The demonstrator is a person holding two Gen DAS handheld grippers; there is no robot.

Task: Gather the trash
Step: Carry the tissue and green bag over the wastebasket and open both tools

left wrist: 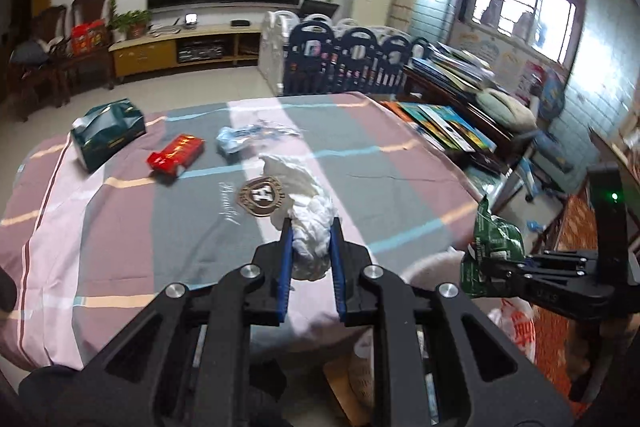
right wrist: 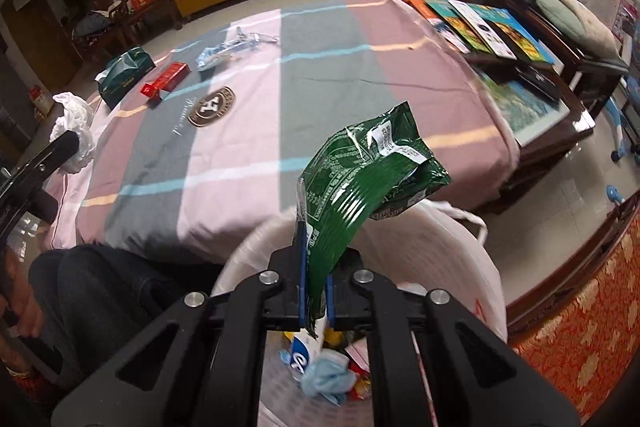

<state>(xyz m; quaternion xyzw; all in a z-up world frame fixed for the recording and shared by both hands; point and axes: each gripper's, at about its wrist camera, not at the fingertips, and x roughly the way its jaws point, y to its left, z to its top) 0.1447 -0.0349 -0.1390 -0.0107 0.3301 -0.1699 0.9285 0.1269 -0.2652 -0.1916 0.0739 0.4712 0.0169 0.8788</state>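
We hold the left gripper [left wrist: 311,227] over the near edge of the bed [left wrist: 120,227], its blue fingers [left wrist: 285,247] clamped on a crumpled white tissue [left wrist: 308,223] that bulges out between them and trails forward above the striped sheet. Our right gripper [right wrist: 315,259] has its fingers pressed together on one end of a green wrapper [right wrist: 360,183], which sticks up and curls to the right, directly above the bin [right wrist: 460,247]. The bin stands off the bed's near right corner, lined with a white bag, and inside it we see a blue mask [right wrist: 326,379] and other mixed scraps. In the left view the right gripper and the wrapper [left wrist: 490,251] appear at the right, beyond the bed's edge. Three things lie on the sheet toward the far left corner: a dark green tissue pack [left wrist: 106,133] nearest the left edge, a red box [left wrist: 176,155] just to its right, and a clear blue-printed bag [left wrist: 244,139] further right, toward the far edge. A round brown logo [left wrist: 262,197] is printed on the sheet near the middle, beside the tissue. In the right view the tissue [right wrist: 74,131] shows at the left edge, above the bed's left side.
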